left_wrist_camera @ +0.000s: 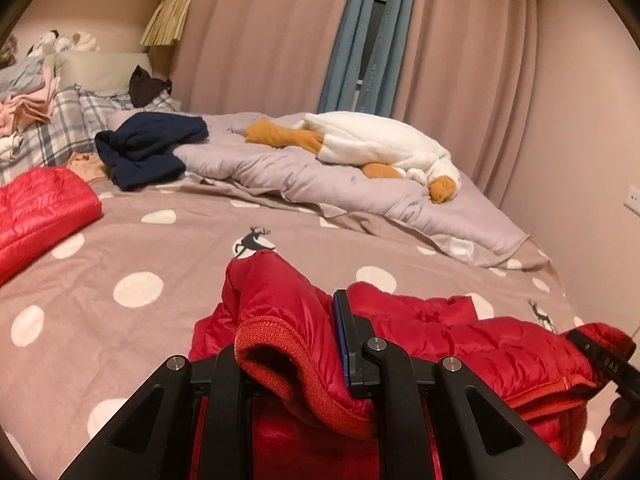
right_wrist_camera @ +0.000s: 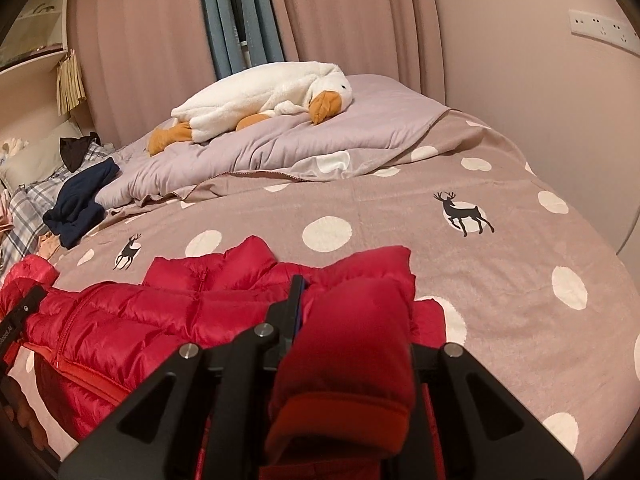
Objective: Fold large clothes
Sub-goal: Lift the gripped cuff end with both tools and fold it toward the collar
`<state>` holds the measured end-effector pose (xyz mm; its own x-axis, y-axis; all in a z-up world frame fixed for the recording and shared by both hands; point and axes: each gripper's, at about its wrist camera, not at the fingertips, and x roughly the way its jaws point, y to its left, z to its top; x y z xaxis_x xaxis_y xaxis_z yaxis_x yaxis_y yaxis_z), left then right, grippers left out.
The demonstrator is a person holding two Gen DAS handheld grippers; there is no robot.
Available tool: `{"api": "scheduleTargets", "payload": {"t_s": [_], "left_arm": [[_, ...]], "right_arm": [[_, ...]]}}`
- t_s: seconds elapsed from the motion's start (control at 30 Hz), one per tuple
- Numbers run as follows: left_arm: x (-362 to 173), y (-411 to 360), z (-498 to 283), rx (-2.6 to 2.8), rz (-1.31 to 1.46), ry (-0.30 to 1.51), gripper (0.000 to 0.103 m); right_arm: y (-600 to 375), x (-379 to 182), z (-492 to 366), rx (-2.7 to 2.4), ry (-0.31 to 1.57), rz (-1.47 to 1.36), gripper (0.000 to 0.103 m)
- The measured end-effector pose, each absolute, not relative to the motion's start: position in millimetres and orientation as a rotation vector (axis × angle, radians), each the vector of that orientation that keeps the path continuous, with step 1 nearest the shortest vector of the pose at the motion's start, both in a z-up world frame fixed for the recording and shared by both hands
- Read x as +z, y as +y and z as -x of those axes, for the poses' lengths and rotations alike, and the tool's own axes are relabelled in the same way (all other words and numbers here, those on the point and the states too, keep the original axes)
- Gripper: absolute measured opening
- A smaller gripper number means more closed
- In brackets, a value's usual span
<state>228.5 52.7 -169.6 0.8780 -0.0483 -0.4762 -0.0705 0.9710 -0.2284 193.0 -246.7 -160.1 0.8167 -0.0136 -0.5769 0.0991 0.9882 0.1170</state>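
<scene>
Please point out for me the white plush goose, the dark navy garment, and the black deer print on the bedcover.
White plush goose point(right_wrist_camera: 256, 92): right wrist view, on its body.
Dark navy garment point(left_wrist_camera: 152, 148): left wrist view, on its middle folds.
Black deer print point(right_wrist_camera: 460, 212): right wrist view, on its body.

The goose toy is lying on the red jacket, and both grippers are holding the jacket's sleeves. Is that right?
Not quite. The goose toy lies on the grey quilt at the far side of the bed, well away from the red jacket; the right wrist view shows it plainly. The rest holds: the left gripper and the right gripper each hold a sleeve.
</scene>
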Motion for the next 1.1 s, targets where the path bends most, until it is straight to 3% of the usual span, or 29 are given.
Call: {"api": "scheduleTargets", "payload": {"t_s": [0.3,1.1], "left_arm": [[-173,45,-230,0.033,0.217,0.505,0.015],[-183,33,-223,0.08,0.143,0.498,0.018]], "right_arm": [[-243,-169,-185,-0.055,0.598,-0.021,0.017],[-246,-180,-184,-0.098,0.553,-0.102,0.018]]}}
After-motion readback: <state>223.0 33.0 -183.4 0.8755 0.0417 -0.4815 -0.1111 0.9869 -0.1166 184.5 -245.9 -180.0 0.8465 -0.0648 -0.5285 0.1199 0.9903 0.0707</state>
